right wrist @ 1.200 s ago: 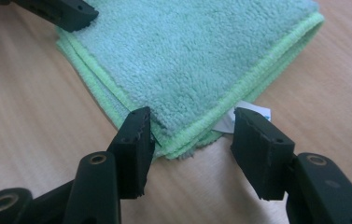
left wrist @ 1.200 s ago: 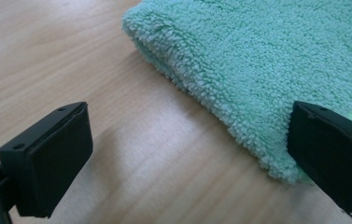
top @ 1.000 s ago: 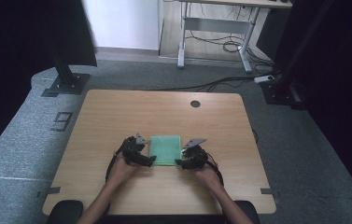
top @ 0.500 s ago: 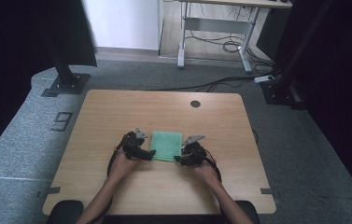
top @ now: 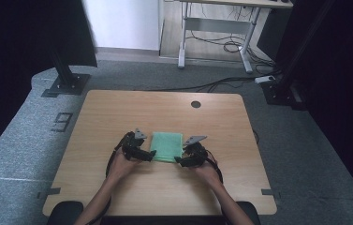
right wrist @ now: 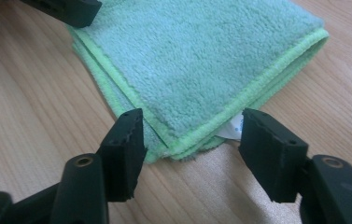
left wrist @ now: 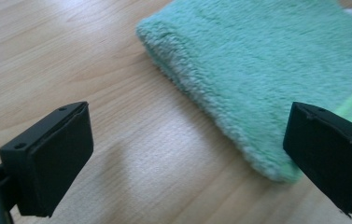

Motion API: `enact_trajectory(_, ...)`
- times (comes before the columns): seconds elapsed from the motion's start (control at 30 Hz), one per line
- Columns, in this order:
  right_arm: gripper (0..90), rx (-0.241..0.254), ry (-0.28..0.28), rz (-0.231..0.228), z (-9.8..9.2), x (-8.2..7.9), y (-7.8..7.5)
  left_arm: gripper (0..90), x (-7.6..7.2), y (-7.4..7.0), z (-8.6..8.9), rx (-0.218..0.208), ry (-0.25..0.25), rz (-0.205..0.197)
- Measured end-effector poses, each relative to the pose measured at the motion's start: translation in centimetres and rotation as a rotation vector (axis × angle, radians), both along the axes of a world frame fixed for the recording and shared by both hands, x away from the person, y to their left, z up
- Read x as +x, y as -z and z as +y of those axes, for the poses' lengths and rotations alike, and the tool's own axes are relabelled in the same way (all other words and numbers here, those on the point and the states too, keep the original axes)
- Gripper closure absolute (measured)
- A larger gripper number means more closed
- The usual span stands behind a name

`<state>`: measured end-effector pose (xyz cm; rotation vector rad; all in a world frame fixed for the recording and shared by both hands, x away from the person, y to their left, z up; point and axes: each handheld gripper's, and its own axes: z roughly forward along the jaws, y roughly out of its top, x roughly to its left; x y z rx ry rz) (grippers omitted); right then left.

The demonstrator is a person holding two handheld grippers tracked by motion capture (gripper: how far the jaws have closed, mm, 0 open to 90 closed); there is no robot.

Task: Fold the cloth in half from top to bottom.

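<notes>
A folded green towel (top: 167,146) lies flat on the wooden table (top: 118,108), between my two grippers. My left gripper (top: 151,155) is open at the towel's near left corner; in the left gripper view its jaws (left wrist: 187,135) stand wide apart above bare wood, with the towel's (left wrist: 267,70) edge just ahead. My right gripper (top: 179,161) is at the near right corner. Its jaws (right wrist: 190,130) have just been opening and now straddle that corner of the towel (right wrist: 197,60) with a gap on each side. A white label peeks out under that corner.
A round cable hole (top: 195,104) sits near the table's far edge. Black stands (top: 66,75) rise off the far left and far right corners. A desk frame (top: 216,33) with cables stands beyond. The person's forearms (top: 113,187) come in over the near edge.
</notes>
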<state>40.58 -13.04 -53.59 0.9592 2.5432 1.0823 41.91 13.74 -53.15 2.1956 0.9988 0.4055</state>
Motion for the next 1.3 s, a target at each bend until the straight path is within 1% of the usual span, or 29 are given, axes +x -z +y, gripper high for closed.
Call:
enact_trajectory(0.1, 34.0, 0.005, -0.002, 0.002, 0.0, -0.2, -0.2, 1.5, -0.6, -0.2, 0.0, -0.029, 0.015, 0.004)
enact_trajectory(0.13, 32.5, 0.008, -0.006, -0.004, 0.0, -0.2, -0.2, 1.5, -0.8, -0.2, 0.0, -0.034, 0.021, 0.005)
enact_trajectory(0.23, 28.0, 0.013, -0.007, -0.006, -0.1, -0.5, -0.5, 1.5, -1.3, -0.4, -0.1, -0.036, 0.039, 0.001)
enact_trajectory(0.43, 18.3, 0.001, -0.005, -0.018, -0.3, -0.8, -0.8, 1.4, -2.1, -1.1, 0.0, -0.041, 0.065, -0.012)
enact_trajectory(0.53, 14.2, -0.002, 0.006, -0.013, -0.5, -0.9, -0.9, 1.4, -2.6, -1.5, 0.2, -0.05, 0.08, -0.015)
enact_trajectory(0.63, 13.5, 0.013, 0.013, -0.007, -0.9, -1.0, -1.2, 1.4, -3.0, -1.7, 0.3, -0.041, 0.091, -0.017)
enact_trajectory(0.73, 10.9, 0.021, 0.018, -0.022, -1.3, -1.3, -1.5, 0.2, -3.3, -1.9, 0.4, -0.019, 0.097, -0.012)
enact_trajectory(0.83, 7.0, 0.023, 0.025, -0.027, -1.7, -1.6, -1.8, 0.2, -3.7, -2.0, 0.5, -0.023, 0.099, -0.008)
enact_trajectory(0.9, 5.3, 0.022, 0.03, -0.039, -2.1, -1.8, -2.0, 0.1, -4.0, -2.1, 0.7, -0.027, 0.1, -0.007)
enact_trajectory(1.1, 2.0, 0.021, 0.044, -0.06, -3.3, -2.4, -2.7, 0.0, -4.8, -2.6, 1.3, -0.001, 0.1, -0.029)
enact_trajectory(1.3, 0.8, 0.025, 0.069, -0.075, -4.7, -2.9, -3.2, 0.0, -5.7, -2.8, 2.2, 0.021, 0.096, -0.051)
